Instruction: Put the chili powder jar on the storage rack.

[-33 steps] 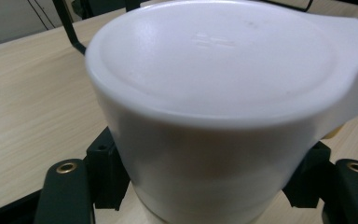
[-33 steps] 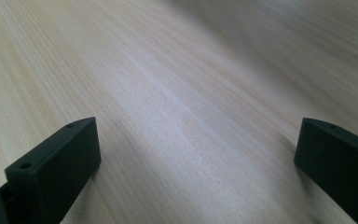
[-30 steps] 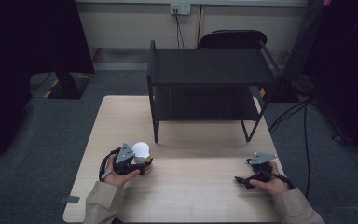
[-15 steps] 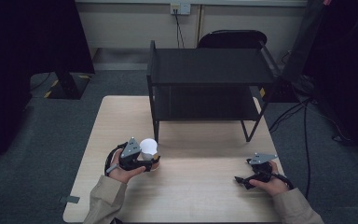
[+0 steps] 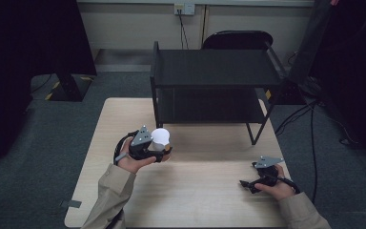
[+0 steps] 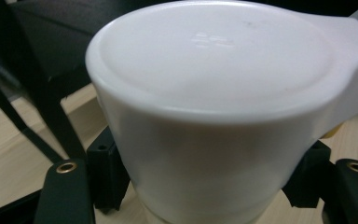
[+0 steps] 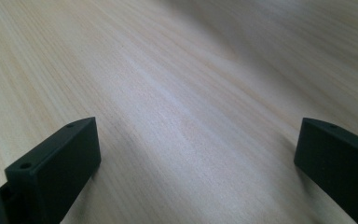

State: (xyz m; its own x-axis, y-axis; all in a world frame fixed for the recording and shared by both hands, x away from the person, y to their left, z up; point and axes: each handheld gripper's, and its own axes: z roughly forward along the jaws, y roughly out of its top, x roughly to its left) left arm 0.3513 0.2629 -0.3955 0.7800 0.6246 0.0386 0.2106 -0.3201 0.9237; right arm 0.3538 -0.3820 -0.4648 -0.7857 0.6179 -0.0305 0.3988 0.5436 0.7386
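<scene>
A white cup (image 5: 160, 137) with a handle is upside down between the jaws of my left gripper (image 5: 163, 151), which is shut on it and holds it above the left half of the wooden table (image 5: 205, 205). Up close, the white cup (image 6: 205, 116) shows its flat bottom facing up, and the black jaws press its sides low in the left gripper view. My right gripper (image 5: 248, 183) rests low over the table's right front area, jaws wide apart with bare wood between them (image 7: 196, 154).
A black two-level shelf rack (image 5: 214, 86) stands at the table's far side, just beyond the cup. A dark chair (image 5: 238, 40) is behind it. Cables (image 5: 310, 124) trail on the floor at the right.
My left gripper has risen with the cup and moved right and toward the rack. The right gripper has kept still.
</scene>
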